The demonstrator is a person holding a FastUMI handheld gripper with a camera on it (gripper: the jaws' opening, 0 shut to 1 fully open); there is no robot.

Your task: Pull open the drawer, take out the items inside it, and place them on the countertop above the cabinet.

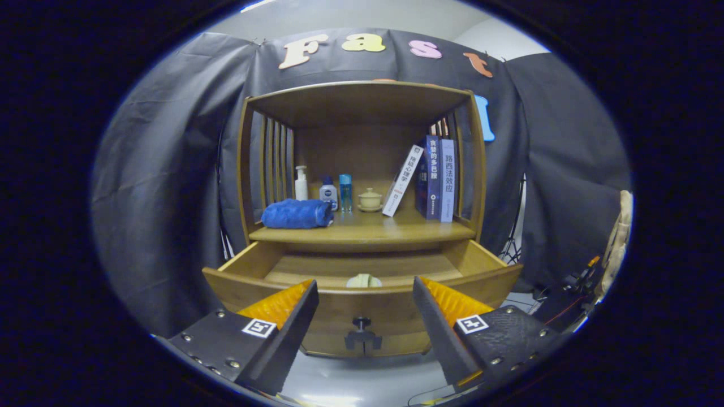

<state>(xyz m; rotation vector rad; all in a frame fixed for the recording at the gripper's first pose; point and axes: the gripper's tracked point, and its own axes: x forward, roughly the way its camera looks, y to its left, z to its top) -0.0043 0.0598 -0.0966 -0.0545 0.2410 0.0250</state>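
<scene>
Fingers (365, 316) spread wide and empty, backed off the pulled-out drawer (362, 302), leaving room to reach the pale item (363, 280) just ahead inside.

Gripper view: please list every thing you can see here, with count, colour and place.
cabinet: one, brown wood, before the black cloth
drawer: one, brown, pulled open, dark knob in front
pale item: one, greenish, inside the drawer
towel: one, blue, countertop left
bottles: three, white and blue, behind the towel
lidded cup: one, pale green, countertop middle
books: about four, white and blue, countertop right
hand-held gripper: one, fingers open, before the drawer front
</scene>
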